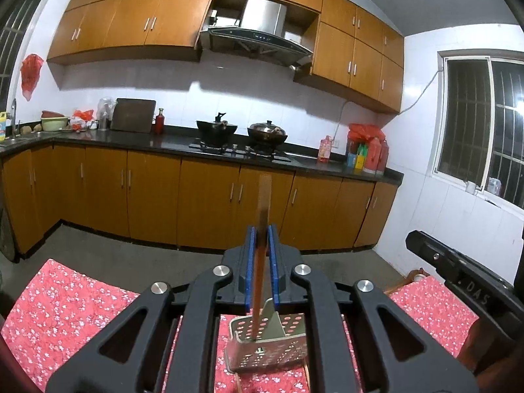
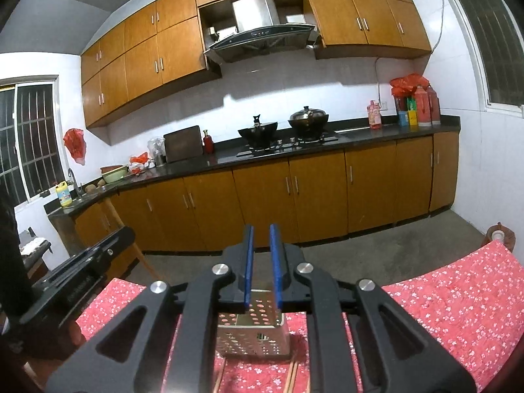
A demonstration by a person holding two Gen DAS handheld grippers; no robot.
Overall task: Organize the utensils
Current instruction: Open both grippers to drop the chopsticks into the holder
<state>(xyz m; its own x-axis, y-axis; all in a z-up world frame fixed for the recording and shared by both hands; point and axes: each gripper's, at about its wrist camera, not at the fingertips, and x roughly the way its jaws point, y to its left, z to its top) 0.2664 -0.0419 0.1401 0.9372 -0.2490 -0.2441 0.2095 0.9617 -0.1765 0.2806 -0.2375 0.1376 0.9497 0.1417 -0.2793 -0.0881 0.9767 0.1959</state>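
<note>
My left gripper (image 1: pixel 262 239) is shut on a brown wooden utensil (image 1: pixel 263 203). The utensil stands upright and its lower end reaches into a perforated metal utensil holder (image 1: pixel 267 350) on the red flowered tablecloth (image 1: pixel 65 301). My right gripper (image 2: pixel 261 239) has its blue pads slightly apart with nothing between them. It hovers above the same metal holder (image 2: pixel 252 330). Wooden chopsticks (image 2: pixel 291 376) lie on the cloth in front of the holder. The left gripper's body (image 2: pixel 75 275) with its wooden utensil (image 2: pixel 111 213) shows at the left of the right wrist view.
The right gripper's body (image 1: pixel 458 268) shows at the right of the left wrist view. Beyond the table are a grey floor (image 2: pixel 393 242), brown cabinets (image 1: pixel 209 203), and a dark counter with two pots (image 1: pixel 242 129). A chair top (image 2: pixel 501 234) stands at the table's far right corner.
</note>
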